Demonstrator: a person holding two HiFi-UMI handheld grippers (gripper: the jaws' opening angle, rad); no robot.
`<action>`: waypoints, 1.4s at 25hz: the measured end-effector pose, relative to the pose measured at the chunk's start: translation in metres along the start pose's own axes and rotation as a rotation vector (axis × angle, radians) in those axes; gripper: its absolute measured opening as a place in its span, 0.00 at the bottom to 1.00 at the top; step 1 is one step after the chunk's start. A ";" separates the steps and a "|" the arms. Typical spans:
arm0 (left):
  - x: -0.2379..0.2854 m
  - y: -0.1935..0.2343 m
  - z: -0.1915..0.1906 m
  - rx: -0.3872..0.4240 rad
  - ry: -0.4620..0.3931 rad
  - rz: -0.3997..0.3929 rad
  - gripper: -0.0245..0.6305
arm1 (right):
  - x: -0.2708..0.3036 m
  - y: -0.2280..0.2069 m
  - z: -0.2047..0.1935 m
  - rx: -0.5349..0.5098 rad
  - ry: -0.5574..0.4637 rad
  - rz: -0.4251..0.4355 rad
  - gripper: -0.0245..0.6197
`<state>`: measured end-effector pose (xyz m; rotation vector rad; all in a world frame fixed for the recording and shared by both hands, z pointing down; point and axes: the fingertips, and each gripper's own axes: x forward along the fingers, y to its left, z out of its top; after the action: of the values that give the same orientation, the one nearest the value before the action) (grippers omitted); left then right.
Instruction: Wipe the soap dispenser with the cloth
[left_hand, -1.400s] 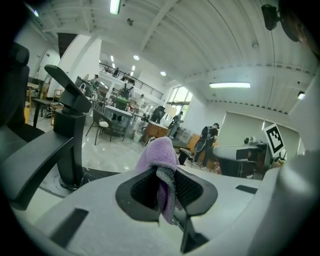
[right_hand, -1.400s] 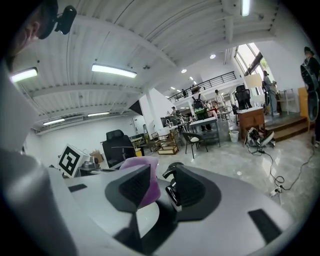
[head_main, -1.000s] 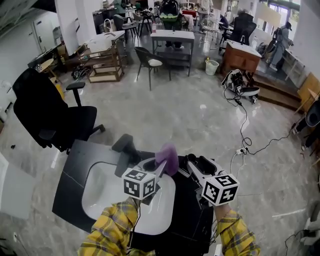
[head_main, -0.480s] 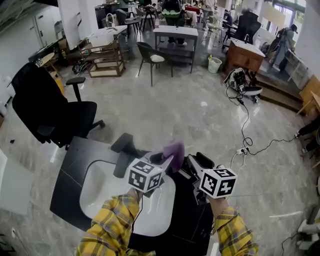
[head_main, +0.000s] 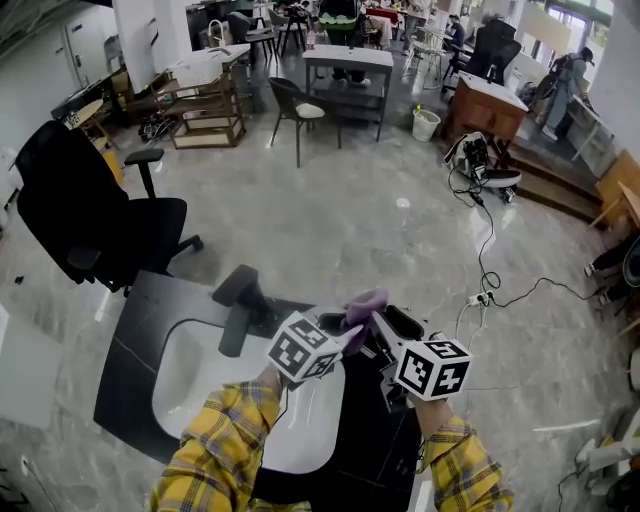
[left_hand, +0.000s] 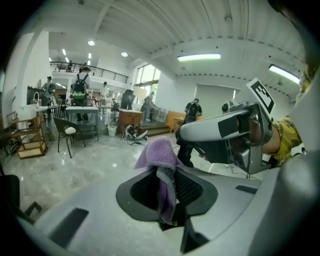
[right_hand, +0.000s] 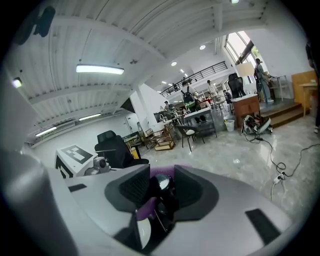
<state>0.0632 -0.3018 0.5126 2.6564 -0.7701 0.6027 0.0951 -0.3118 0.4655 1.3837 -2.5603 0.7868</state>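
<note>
Left fingers (left_hand: 189, 190) pinch cloth (left_hand: 160, 155); right fingers (right_hand: 135, 187), just closing, clamp mostly hidden soap dispenser (right_hand: 162, 182).

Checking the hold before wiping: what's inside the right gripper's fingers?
Black soap dispenser, its shiny pump top filling the gap between the right gripper's fingers, which have just been closing on it. Purple cloth shows behind it. Its base is covered by the fingers.

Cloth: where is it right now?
Head view, centre: the purple cloth is pinched in the left gripper, just past the far right corner of the white sink and beside the soap dispenser.
</note>
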 end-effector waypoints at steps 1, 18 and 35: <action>0.002 0.000 -0.001 0.001 0.005 0.003 0.14 | 0.000 0.000 0.000 0.003 0.000 0.001 0.25; -0.001 0.008 -0.061 -0.109 0.195 0.055 0.13 | -0.002 -0.001 0.003 0.012 -0.002 0.010 0.26; -0.039 0.005 -0.041 -0.224 -0.074 0.239 0.14 | -0.015 0.009 0.014 -0.128 -0.022 0.058 0.26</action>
<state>0.0172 -0.2726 0.5303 2.4122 -1.1179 0.4473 0.0984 -0.3040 0.4453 1.2925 -2.6273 0.6064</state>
